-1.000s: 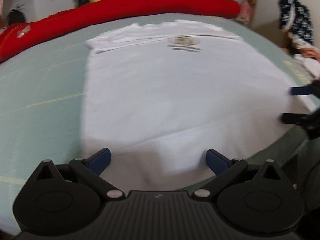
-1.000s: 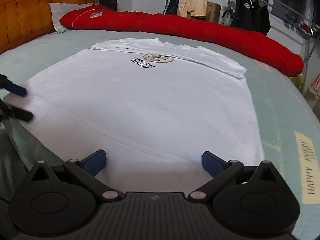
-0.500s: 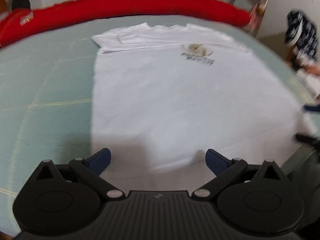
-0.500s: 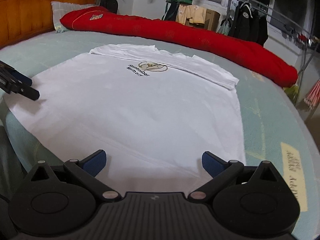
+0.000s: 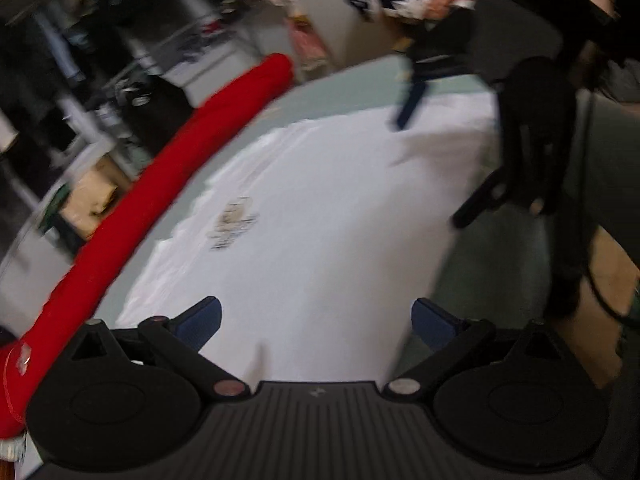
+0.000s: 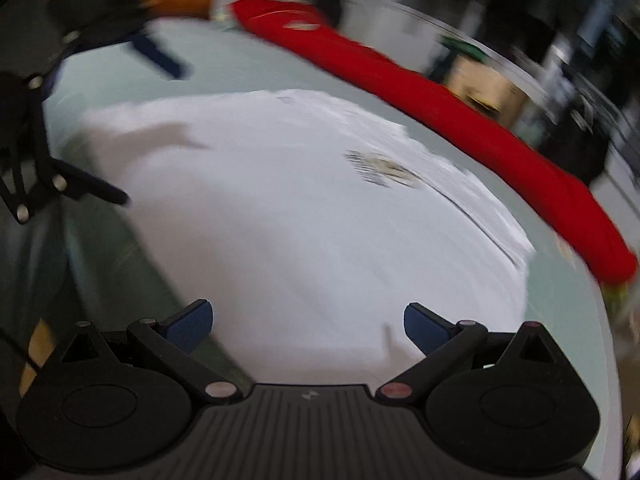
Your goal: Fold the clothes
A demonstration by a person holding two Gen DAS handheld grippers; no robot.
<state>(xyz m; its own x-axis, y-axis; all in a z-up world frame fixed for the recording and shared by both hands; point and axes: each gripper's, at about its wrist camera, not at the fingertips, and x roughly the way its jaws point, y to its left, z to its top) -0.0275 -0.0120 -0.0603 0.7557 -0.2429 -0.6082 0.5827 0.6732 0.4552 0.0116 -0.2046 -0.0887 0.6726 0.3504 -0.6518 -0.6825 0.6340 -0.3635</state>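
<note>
Clearly both tools are spread wide with nothing between their blue pads: the left gripper (image 5: pixel 316 320) hangs over one side edge of the white T-shirt (image 5: pixel 320 216), and the right gripper (image 6: pixel 306 320) over the opposite side edge, each pointing inward toward the other. Both views are smeared by motion, so fine detail of the cloth is hard to read.

Judging by that stance, the step looks like taking hold of the shirt's two sides. To do it well, each tool should come down so one pad slides under the edge just ahead of it and the other stays on top, pinching only the shirt and not the pale green bed sheet (image 6: pixel 568 320) beneath. Both ends should grip at matching points so the fold line runs straight.

As for the shirt, it lies flat and spread on the sheet, printed side up, with a small dark logo (image 6: pixel 380 170) near the chest. Its top part beyond the logo appears layered, as if the sleeves are turned in. A long red bolster (image 5: pixel 160 184) runs past the far edge.
</note>
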